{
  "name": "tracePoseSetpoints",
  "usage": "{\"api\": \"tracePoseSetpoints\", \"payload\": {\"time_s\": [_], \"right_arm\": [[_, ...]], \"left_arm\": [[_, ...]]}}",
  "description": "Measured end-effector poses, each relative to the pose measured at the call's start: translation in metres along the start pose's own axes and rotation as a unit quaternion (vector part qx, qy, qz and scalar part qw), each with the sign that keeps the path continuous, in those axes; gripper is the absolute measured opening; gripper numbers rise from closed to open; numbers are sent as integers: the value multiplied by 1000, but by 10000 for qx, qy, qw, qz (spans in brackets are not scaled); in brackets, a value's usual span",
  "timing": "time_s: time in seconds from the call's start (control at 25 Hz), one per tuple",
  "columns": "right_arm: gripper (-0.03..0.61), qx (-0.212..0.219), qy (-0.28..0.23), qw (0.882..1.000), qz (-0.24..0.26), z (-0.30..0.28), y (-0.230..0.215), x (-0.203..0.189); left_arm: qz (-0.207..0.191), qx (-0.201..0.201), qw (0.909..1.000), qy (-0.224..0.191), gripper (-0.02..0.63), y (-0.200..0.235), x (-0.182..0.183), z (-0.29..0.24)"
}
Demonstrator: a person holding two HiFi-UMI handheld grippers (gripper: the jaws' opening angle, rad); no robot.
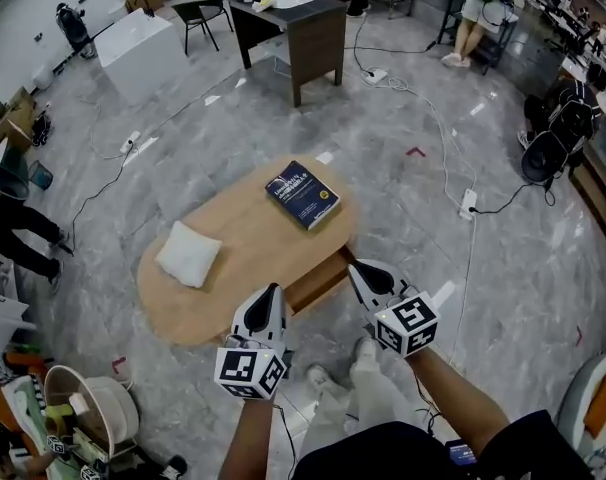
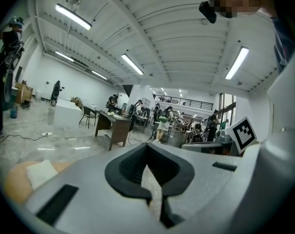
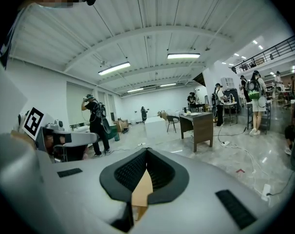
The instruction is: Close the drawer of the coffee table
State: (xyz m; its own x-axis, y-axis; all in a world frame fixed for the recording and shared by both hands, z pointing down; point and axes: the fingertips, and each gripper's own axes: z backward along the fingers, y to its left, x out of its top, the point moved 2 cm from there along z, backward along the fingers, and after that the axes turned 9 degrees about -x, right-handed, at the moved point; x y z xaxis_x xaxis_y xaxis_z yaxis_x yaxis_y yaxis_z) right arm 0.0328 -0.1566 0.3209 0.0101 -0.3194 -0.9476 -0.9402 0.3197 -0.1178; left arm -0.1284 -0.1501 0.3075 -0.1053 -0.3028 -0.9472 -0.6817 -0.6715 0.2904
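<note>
The oval wooden coffee table (image 1: 243, 238) stands on the marble floor in the head view. Its drawer (image 1: 318, 280) is pulled partly out on the near right side. A dark blue book (image 1: 302, 194) and a white cushion (image 1: 189, 253) lie on the top. My left gripper (image 1: 273, 290) hovers at the table's near edge, just left of the drawer, jaws shut on nothing. My right gripper (image 1: 355, 266) points at the drawer's right end, also shut and empty. The left gripper view catches the cushion (image 2: 40, 172) past its shut jaws (image 2: 147, 147). In the right gripper view, the jaws (image 3: 146, 152) also meet.
A dark desk (image 1: 303, 28) and a white box (image 1: 138, 53) stand farther back. Cables and a power strip (image 1: 468, 204) lie on the floor to the right. My own feet (image 1: 368, 353) are just in front of the table. People stand around the room's edges.
</note>
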Motion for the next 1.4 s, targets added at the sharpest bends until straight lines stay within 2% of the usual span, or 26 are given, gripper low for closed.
{"api": "tracePoseSetpoints", "payload": {"time_s": [0.68, 1.4], "right_arm": [[14, 224, 379, 9990, 51, -28, -27, -74], [14, 212, 890, 9956, -214, -59, -44, -172]], "left_arm": [[176, 144, 9990, 384, 2, 9, -82, -37], [745, 313, 9934, 809, 2, 33, -186, -50]]}}
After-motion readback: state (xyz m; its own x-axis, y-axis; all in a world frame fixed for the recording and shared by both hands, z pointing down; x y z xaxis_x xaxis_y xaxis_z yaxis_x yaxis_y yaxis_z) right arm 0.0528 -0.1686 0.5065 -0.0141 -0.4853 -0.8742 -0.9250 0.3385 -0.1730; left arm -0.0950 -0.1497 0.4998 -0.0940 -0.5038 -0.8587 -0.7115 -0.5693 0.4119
